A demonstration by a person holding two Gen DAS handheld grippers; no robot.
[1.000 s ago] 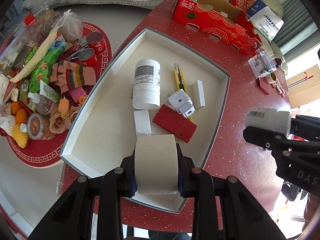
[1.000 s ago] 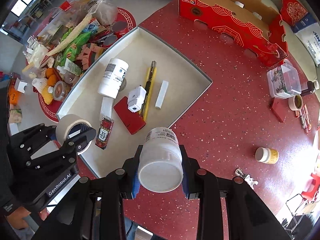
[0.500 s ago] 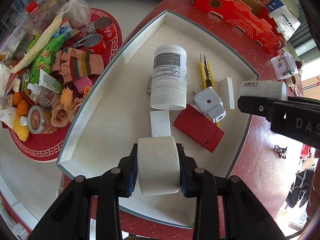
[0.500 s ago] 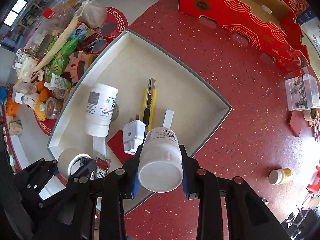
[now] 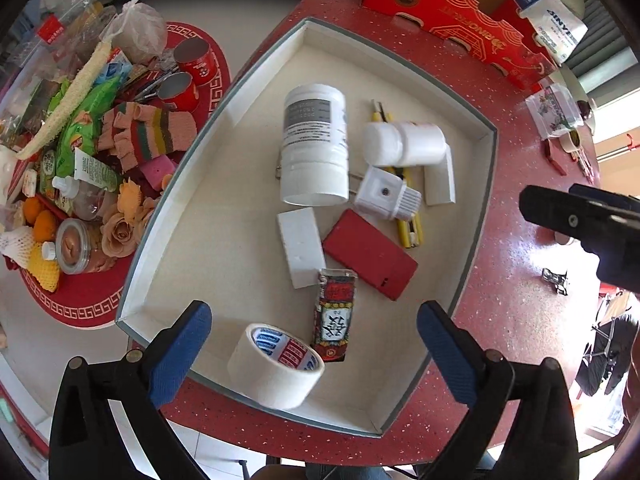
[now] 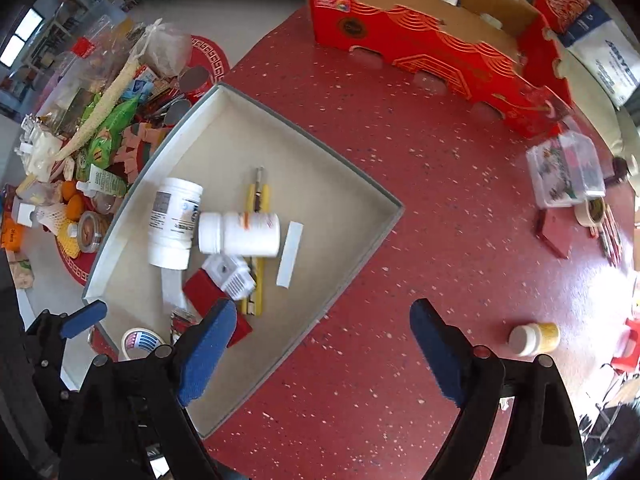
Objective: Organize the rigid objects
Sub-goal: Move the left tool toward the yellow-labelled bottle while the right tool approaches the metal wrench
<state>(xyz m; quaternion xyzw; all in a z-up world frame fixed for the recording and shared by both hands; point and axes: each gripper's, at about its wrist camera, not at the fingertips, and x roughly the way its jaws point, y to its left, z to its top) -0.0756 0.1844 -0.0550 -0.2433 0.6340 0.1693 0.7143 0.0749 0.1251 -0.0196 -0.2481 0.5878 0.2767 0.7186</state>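
A white tray [image 5: 208,160] sits on the red table. My left gripper [image 5: 312,352] is open above the tray's near edge; a roll of white tape [image 5: 276,364] lies in the tray just below it. My right gripper [image 6: 320,344] is open and empty above the tray's right corner [image 6: 394,208]. A small white bottle [image 6: 240,234] lies in the tray on the yellow utility knife [image 6: 256,200], beside a larger white bottle [image 6: 174,222]. It also shows in the left wrist view [image 5: 404,144]. A white plug adapter [image 5: 388,198], a red flat box [image 5: 370,254] and a red card pack [image 5: 334,314] lie there too.
A yellow-labelled pill bottle [image 6: 534,338] lies on the table at the right. A long red cardboard box [image 6: 440,44] stands at the back. A clear plastic box [image 6: 566,170] is at the far right. A lower red mat [image 5: 80,296] at the left holds a cluttered pile.
Both grippers have opened. The tape roll has dropped from my left gripper into the tray's near end. The small white bottle has dropped from my right gripper into the tray.
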